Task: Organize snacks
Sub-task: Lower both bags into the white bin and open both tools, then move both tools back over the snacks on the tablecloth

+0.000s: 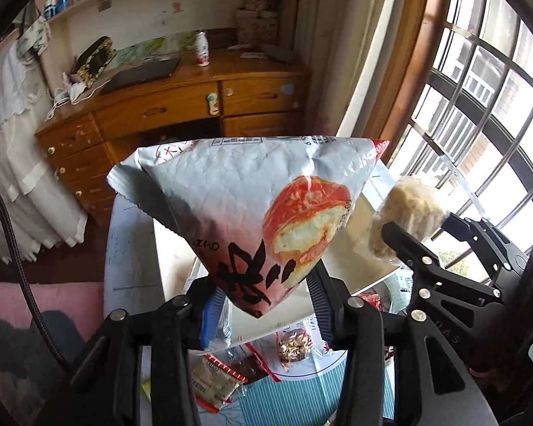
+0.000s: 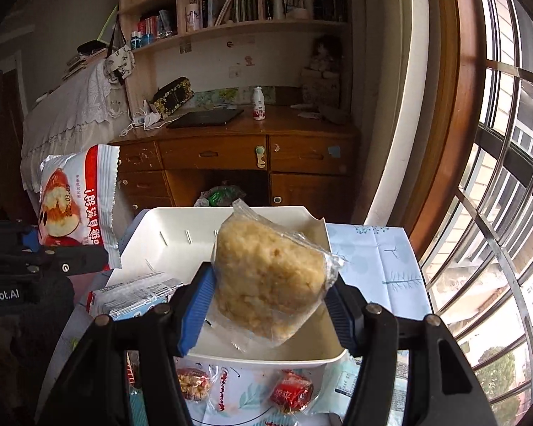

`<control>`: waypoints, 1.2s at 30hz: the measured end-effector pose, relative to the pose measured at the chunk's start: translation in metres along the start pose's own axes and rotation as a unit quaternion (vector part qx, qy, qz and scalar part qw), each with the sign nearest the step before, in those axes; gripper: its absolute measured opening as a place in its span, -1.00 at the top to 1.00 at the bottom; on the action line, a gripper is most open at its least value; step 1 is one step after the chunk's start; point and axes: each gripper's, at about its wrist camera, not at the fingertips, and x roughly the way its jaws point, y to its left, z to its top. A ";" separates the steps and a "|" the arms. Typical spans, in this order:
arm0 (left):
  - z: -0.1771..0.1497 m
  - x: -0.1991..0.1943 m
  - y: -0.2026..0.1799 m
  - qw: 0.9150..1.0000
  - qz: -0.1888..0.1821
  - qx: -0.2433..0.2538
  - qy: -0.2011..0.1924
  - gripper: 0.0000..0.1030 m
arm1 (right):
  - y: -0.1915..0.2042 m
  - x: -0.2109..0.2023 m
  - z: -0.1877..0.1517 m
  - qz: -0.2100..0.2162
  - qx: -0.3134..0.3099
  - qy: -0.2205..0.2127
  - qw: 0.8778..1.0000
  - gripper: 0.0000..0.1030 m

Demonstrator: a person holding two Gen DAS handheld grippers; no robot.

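My left gripper is shut on the lower corner of a white and red bread packet, which hangs in the air above a white tray. The same packet shows at the left of the right wrist view. Between the blue pads of my right gripper, shut, sits a yellow puffed rice cake in a clear wrapper, over the white tray. From the left wrist view that rice cake and the right gripper appear at the right.
A blue and white packet lies on the tray's left rim. In front of the tray a wrapped nut cake, a red sweet and a cracker packet lie on the pale blue tablecloth. Behind stands a wooden desk; windows at right.
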 end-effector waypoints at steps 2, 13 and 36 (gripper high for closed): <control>0.000 0.003 -0.001 1.000 -0.001 0.002 0.001 -0.03 | 0.000 0.004 -0.001 -0.002 0.001 0.001 1.000 -0.21; -0.012 -0.020 -0.008 1.000 0.009 -0.023 -0.003 -0.51 | -0.011 0.004 -0.004 -0.010 0.021 0.035 0.999 -0.55; -0.160 -0.142 -0.070 0.994 0.055 -0.094 0.009 -0.55 | -0.031 -0.141 -0.076 0.042 -0.003 0.020 0.999 -0.55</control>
